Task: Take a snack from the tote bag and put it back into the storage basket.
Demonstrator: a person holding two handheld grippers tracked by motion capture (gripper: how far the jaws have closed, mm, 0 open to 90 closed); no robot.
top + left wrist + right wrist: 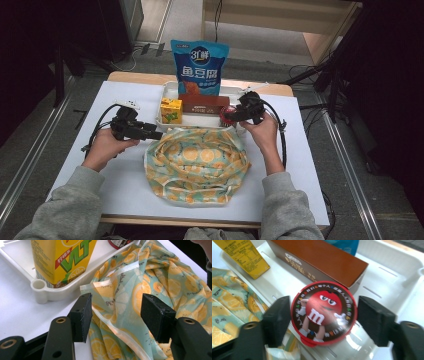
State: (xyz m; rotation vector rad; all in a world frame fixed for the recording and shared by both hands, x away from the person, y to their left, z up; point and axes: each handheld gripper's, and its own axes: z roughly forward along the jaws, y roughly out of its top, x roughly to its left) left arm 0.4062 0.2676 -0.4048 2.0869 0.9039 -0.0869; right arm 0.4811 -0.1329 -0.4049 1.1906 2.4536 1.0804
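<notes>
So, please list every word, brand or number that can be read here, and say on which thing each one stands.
"VLT": on the yellow drink carton, with Chinese characters on a red band beside it.
"m": on the red figure on the round red-rimmed lid; the ring of small characters around it is too small to read.
"鱼豆腐": on the blue snack bag.
White logo on the brown box: too blurred to read.
Small print on the lemon-patterned cloth bag: too small.

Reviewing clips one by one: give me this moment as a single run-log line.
left gripper: open astride bag rim | right gripper: around candy tub, left pad touching, right gap | tub in tray | bag on table
</notes>
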